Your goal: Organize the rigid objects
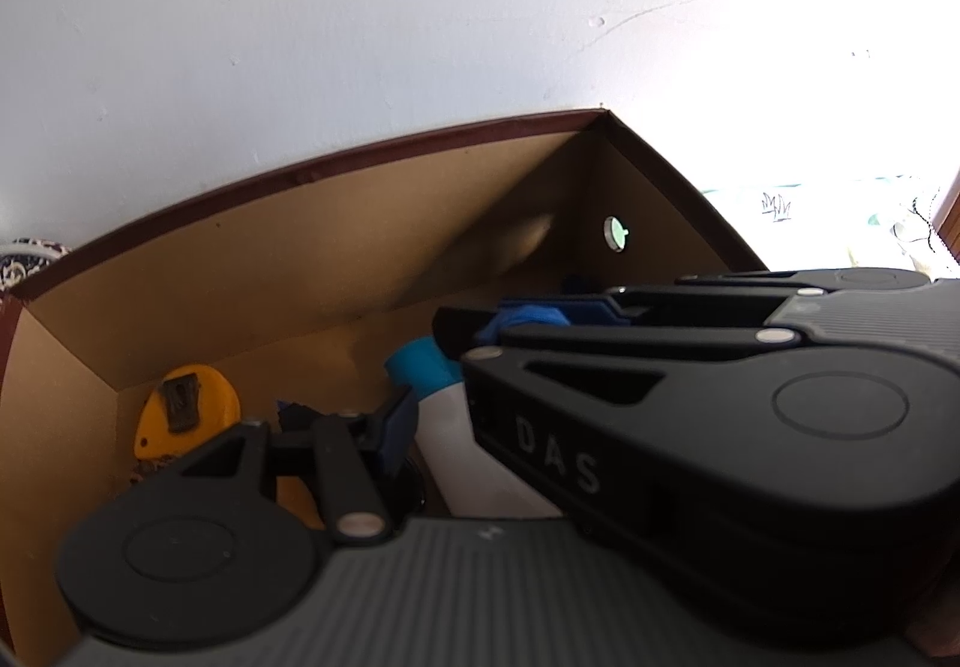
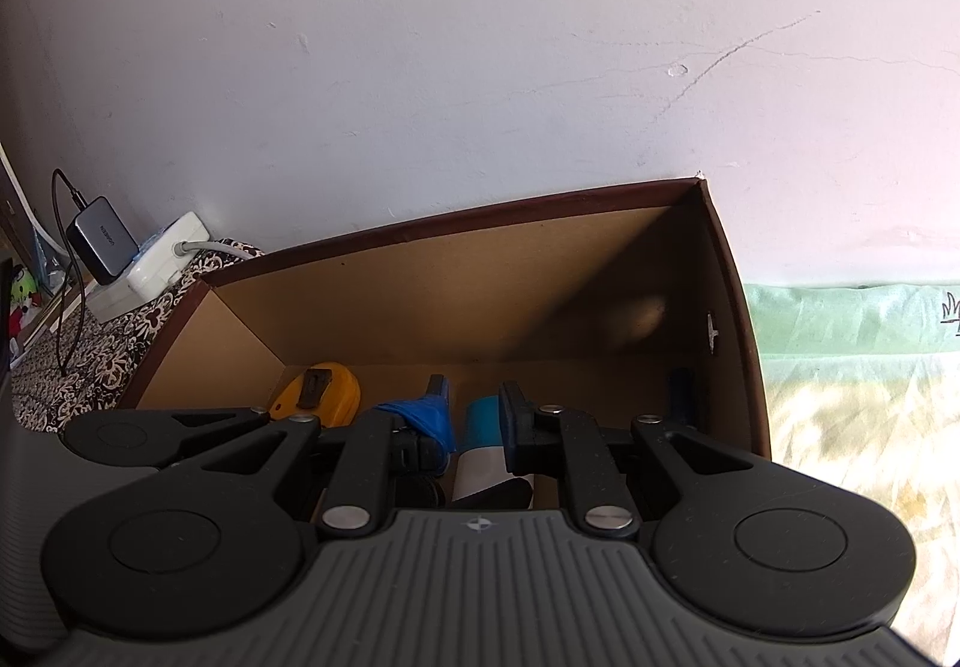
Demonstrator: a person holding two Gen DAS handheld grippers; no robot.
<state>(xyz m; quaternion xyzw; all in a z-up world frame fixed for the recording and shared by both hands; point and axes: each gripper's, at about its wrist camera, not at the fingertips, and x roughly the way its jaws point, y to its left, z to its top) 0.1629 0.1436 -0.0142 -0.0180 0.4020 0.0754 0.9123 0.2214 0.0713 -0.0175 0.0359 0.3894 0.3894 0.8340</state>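
Cardboard box point(image 2: 456, 277): both grippers are reaching inside. Right gripper point(image 2: 474, 427) is standing spread around the white blue-capped bottle point(image 2: 486, 445); left gripper point(image 1: 420, 385), grip unclear. Yellow tape measure point(image 2: 318, 391) is lying against the box's left wall. Next, probably: withdrawing cleanly.

The left gripper point(image 1: 420, 415) and right gripper point(image 2: 474, 427) share one build: matte black linkage arms with round pivot discs and silver screws on a ribbed grey body, blue-padded fingertips point(image 2: 435, 415), "DAS" in pale letters on one arm, and a small compass mark.
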